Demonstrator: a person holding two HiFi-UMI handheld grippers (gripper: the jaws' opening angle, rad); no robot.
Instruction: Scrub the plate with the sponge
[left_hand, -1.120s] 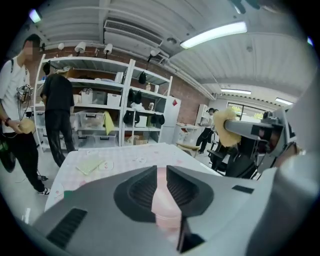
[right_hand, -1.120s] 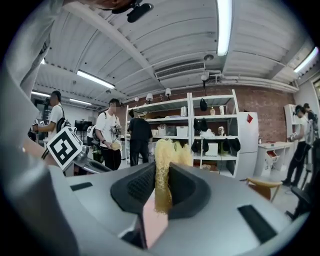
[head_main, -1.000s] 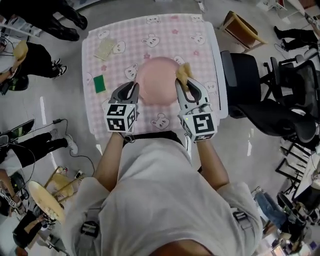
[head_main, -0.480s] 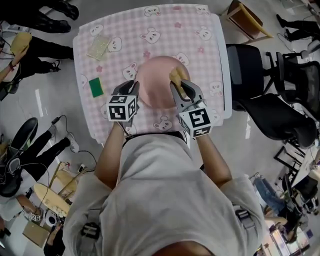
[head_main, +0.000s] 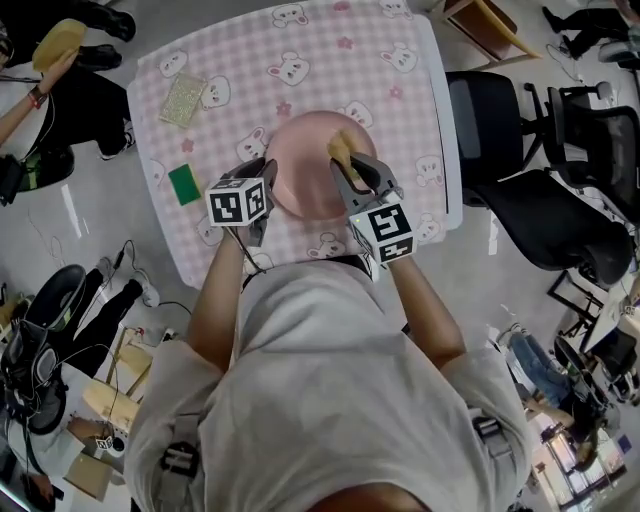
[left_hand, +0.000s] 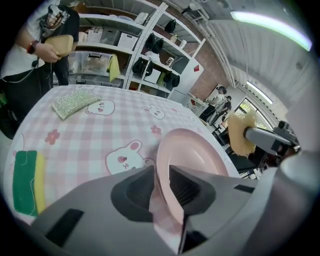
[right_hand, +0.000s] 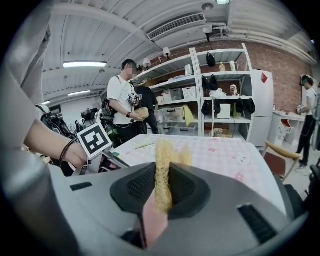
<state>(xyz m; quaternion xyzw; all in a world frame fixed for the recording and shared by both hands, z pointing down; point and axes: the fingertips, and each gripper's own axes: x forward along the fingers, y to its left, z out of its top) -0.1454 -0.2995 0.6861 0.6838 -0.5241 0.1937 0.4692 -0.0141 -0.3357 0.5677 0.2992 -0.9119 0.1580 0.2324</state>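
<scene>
The left gripper (left_hand: 161, 175) has its fingers shut on the near rim of the pink plate (head_main: 308, 170), on the bunny-cloth surface (head_main: 300, 60). It should hold the plate steady. The right gripper (right_hand: 162, 185) pinches the yellow sponge (head_main: 340, 150) by the plate's far side. Rub in soft circles. No words can be read.

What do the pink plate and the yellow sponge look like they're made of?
The plate is probably plastic or melamine with a smooth, matte pink finish. Its rim is thin and even and shows only a soft sheen, though glazed ceramic can't be excluded. The sponge looks like coarse, dry tan fibre, loofah-like, with a stringy open weave and ragged edges rather than smooth foam.
</scene>
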